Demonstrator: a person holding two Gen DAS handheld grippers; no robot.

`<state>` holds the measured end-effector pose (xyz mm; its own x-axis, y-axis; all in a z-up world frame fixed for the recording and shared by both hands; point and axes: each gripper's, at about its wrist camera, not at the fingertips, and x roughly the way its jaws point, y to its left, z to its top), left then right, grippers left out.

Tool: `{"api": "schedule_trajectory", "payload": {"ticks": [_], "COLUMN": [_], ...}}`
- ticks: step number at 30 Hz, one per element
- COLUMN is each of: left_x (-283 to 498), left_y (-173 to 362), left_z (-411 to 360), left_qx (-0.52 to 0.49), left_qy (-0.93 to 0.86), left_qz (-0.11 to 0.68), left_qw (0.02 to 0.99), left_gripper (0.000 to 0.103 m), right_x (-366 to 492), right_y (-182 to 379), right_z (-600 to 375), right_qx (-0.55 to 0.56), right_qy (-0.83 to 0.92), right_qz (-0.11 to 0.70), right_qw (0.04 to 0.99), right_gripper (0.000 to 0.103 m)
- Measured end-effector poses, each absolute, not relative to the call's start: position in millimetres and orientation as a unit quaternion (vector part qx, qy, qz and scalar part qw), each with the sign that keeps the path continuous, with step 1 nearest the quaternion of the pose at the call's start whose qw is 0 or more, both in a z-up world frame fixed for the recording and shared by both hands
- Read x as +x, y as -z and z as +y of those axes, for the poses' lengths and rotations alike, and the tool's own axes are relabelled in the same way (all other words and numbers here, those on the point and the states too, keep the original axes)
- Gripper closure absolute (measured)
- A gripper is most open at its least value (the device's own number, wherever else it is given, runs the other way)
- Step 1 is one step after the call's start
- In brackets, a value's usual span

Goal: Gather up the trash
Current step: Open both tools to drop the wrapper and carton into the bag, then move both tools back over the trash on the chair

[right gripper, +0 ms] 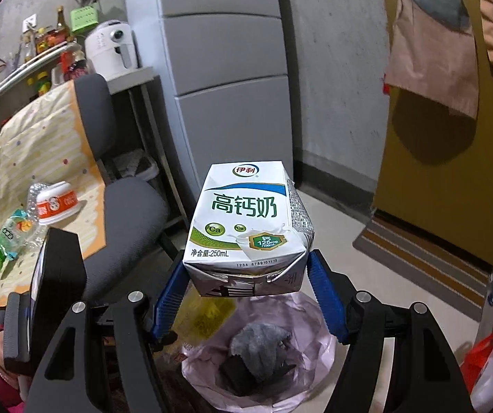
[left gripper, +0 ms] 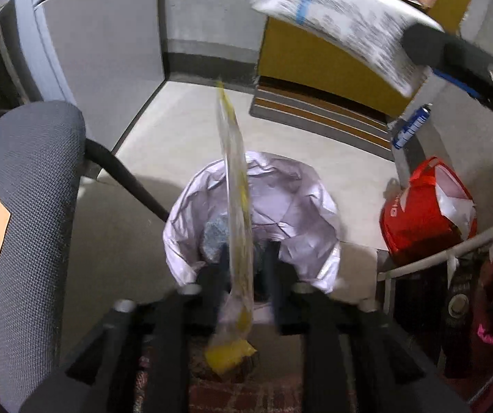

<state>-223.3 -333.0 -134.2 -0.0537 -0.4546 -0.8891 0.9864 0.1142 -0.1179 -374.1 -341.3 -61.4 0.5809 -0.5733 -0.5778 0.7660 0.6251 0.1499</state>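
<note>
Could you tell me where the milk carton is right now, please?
In the right wrist view the milk carton sits centre frame, between the right tongs, directly above the lined trash bin.

I see a white milk carton (right gripper: 248, 227) with green lettering, a blue swoosh and a green band. My right tongs (right gripper: 248, 296) have blue fingers (right gripper: 325, 299) on black frames. The bin liner (right gripper: 301, 361) is pale lilac. A clear wrapper (left gripper: 236, 213) carries yellow print. The chair (right gripper: 125, 213) is grey mesh, the door (right gripper: 446, 158) mustard yellow, the bag (left gripper: 422, 213) red and white, and the doormat (left gripper: 318, 117) striped grey and tan.
</note>
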Motion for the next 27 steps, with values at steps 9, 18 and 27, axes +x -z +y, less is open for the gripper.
{"api": "schedule_trajectory", "payload": {"ticks": [9, 18, 27], "left_x": [-199.1, -162.2, -127.0], "left_y": [120.0, 86.5, 52.5], "left_z": [-321.2, -269.1, -186.8], "left_qx": [0.281, 0.223, 0.168], "left_qy": [0.563, 0.512, 0.427], "left_qz": [0.417, 0.392, 0.367], "left_qw": [0.656, 0.730, 0.809], "left_gripper": [0.060, 0.060, 0.054], "right_x": [-354.3, -355.5, -318.0], "right_y": [98.6, 57.9, 34.8], "right_z": [-353.2, -336.9, -302.3], "right_qx": [0.232, 0.205, 0.179], "right_qy": [0.368, 0.372, 0.300], "right_qz": [0.325, 0.257, 0.235], "right_qw": [0.840, 0.868, 0.907], "right_gripper": [0.020, 0.021, 0.023]}}
